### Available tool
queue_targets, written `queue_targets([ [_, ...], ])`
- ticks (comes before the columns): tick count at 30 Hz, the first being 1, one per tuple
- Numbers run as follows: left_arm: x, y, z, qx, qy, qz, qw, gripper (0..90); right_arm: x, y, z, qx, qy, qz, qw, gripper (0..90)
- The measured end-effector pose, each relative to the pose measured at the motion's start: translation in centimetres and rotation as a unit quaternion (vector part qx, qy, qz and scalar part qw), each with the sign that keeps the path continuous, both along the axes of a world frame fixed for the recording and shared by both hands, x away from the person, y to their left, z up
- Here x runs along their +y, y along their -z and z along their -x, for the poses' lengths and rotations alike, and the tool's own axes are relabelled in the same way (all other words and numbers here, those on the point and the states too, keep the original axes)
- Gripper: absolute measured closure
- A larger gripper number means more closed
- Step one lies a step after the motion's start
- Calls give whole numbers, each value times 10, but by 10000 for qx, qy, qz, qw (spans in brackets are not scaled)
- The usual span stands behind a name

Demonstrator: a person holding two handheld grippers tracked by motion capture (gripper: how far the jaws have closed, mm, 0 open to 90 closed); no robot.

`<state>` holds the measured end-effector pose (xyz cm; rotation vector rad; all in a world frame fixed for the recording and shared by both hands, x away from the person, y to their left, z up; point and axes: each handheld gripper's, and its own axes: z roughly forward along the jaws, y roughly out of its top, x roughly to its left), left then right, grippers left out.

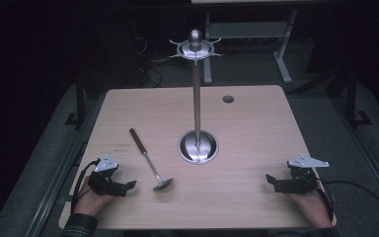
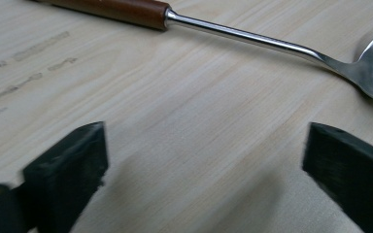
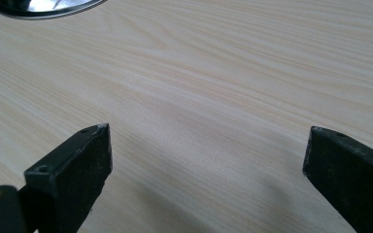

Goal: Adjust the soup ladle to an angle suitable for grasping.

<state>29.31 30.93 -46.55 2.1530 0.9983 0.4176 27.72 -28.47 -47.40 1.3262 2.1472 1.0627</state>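
Ladle (image 1: 148, 159) lies flat on wooden surface (image 1: 256, 118), brown handle pointing away, bowl near front edge, just beside left tool (image 1: 126, 186). Left tool jaws wide apart, empty. Right tool (image 1: 271, 180) likewise gaping, empty, near front right. Steel stand (image 1: 196, 94) upright mid-surface.

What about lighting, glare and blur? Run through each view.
High view: the room is dark beyond the lit table, with glare on the metal stand. Left gripper view: bright and even, the ladle sharp, the near fingers slightly soft. Right gripper view: washed-out pale wood, soft shadows beneath the fingers.
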Motion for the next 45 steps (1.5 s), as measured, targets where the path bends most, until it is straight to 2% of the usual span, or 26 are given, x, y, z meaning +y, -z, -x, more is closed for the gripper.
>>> queue_targets([
  [3,2,-2,0,-8,-63,46,10000,56,0,0,0,-24,-23,20,10000,35],
  [11,12,-11,-3,-59,-453,302,9985,255,0,-1,0,-63,9,-6,10000,48],
  [15,15,-14,-8,26,-567,385,9976,404,1,-1,-1,-54,-11,-16,10000,52],
  [22,16,-20,-19,160,-611,392,9972,662,2,-1,0,-47,-48,-37,10000,61],
  [29,15,-25,-33,246,-646,532,9962,893,3,-1,0,7,-74,-44,10000,86],
  [30,15,-25,-37,298,-644,550,9960,898,2,-1,0,-14,-79,-39,10000,90],
  [32,13,-25,-42,310,-664,458,9963,899,2,-1,0,-22,-78,-37,10000,92],
  [36,12,-27,-52,253,-709,489,9960,899,2,-1,0,-20,-87,-36,10000,92],
  [37,11,-27,-54,268,-732,560,9954,900,2,-1,0,-20,-89,-36,10000,92],
  [39,10,-27,-60,252,-765,483,9956,900,2,-1,0,-20,-79,-30,10000,93],
  [45,9,-26,-72,198,-839,590,9945,900,3,-1,0,-21,-73,-29,10000,93],
])
